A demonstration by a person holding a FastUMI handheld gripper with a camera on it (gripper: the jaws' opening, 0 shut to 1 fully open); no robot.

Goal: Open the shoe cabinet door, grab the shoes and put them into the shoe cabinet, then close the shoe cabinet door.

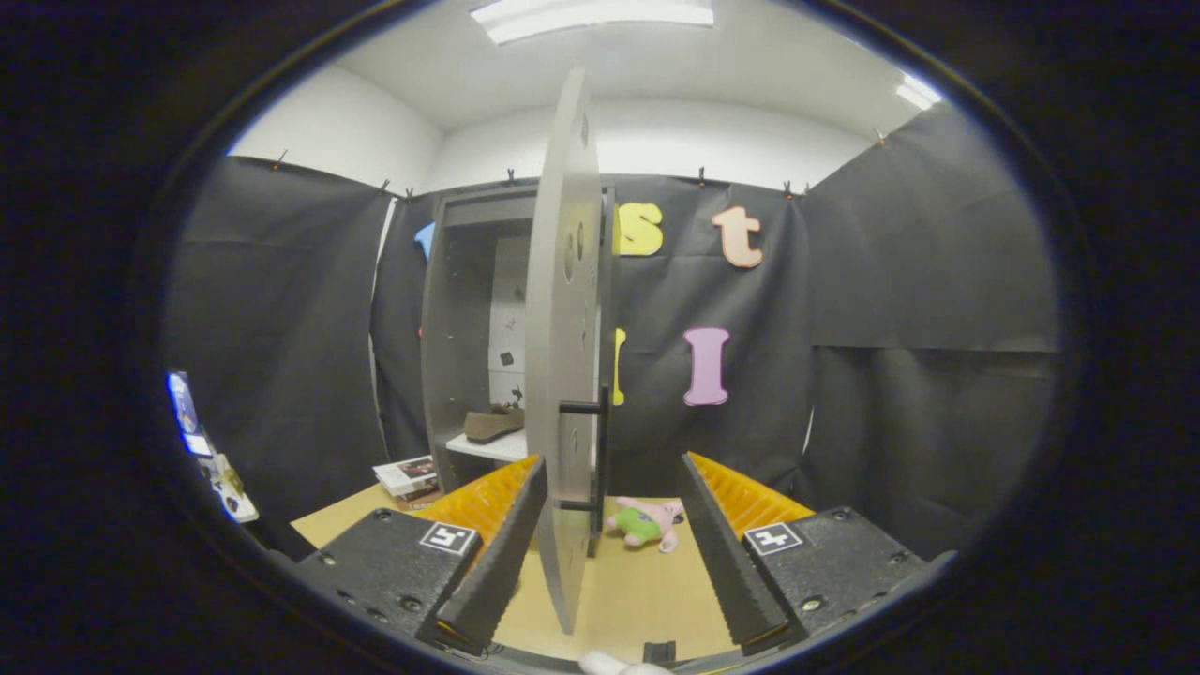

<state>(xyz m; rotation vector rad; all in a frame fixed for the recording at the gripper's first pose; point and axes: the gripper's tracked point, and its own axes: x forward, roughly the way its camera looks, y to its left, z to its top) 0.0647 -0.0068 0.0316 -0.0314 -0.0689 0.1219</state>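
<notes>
Shoe cabinet door (561,375), grey and swung open edge-on toward me, stands between my gripper (609,553) fingers, which are spread wide and press on nothing. I can read no writing anywhere. Its black handle (596,455) faces right. Beyond, one brown shoe (493,424) rests on the white shelf inside the grey shoe cabinet (459,356).

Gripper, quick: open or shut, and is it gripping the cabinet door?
Gripper: open, fingers spread to either side of the shoe cabinet door's edge, not pressing on it. One finger sits close beside the door; contact cannot be told.
</notes>
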